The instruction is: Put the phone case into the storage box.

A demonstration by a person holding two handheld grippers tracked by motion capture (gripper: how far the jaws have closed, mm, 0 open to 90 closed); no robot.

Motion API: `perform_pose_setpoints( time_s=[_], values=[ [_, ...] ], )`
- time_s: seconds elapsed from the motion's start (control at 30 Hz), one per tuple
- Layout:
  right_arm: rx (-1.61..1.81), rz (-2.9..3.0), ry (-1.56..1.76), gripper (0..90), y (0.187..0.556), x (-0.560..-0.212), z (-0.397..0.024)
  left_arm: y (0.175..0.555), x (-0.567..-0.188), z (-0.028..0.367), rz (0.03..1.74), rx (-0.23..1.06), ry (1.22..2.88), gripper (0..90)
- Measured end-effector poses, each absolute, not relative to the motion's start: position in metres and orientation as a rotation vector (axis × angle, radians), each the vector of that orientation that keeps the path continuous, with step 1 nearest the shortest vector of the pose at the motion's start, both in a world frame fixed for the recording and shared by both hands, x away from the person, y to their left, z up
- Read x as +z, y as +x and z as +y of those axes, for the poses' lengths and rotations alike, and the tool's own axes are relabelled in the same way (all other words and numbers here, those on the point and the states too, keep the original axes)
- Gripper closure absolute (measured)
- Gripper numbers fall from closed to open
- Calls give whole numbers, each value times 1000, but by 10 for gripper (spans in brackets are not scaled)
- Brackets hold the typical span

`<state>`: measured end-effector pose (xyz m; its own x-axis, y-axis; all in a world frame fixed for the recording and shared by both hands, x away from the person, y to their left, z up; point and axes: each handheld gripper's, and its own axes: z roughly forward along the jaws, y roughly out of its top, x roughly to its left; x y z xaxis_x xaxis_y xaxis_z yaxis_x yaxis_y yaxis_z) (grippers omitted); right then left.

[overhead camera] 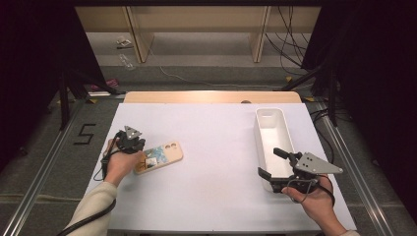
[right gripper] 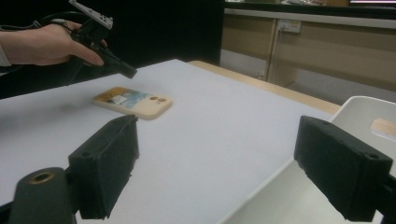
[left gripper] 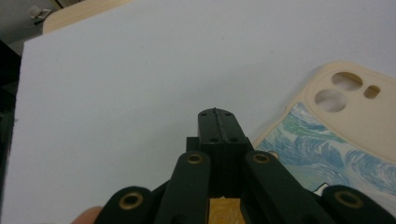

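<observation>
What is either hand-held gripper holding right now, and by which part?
Nothing. The left hand-held gripper is shut empty beside the cream painted phone case; the right hand-held gripper is open.

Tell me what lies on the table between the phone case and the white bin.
Nothing: in the high view the stretch of white table between the phone case and the white bin is bare; the right gripper view shows the same.

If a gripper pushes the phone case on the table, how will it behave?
The phone case lies flat, so it would probably slide, not roll or tip. It looks thin and hollow, likely light. Its low edge may be hard to pinch off the table.
</observation>
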<state>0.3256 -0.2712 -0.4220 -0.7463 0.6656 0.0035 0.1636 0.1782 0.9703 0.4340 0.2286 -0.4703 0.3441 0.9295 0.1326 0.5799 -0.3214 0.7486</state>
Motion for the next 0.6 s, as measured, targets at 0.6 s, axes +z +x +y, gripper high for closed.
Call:
perform_pose_setpoints(
  time_s=[0.6],
  values=[
    [1597,2045,778,148,326,-423,-271,441,-492,239,1359,654,2040,897]
  ],
)
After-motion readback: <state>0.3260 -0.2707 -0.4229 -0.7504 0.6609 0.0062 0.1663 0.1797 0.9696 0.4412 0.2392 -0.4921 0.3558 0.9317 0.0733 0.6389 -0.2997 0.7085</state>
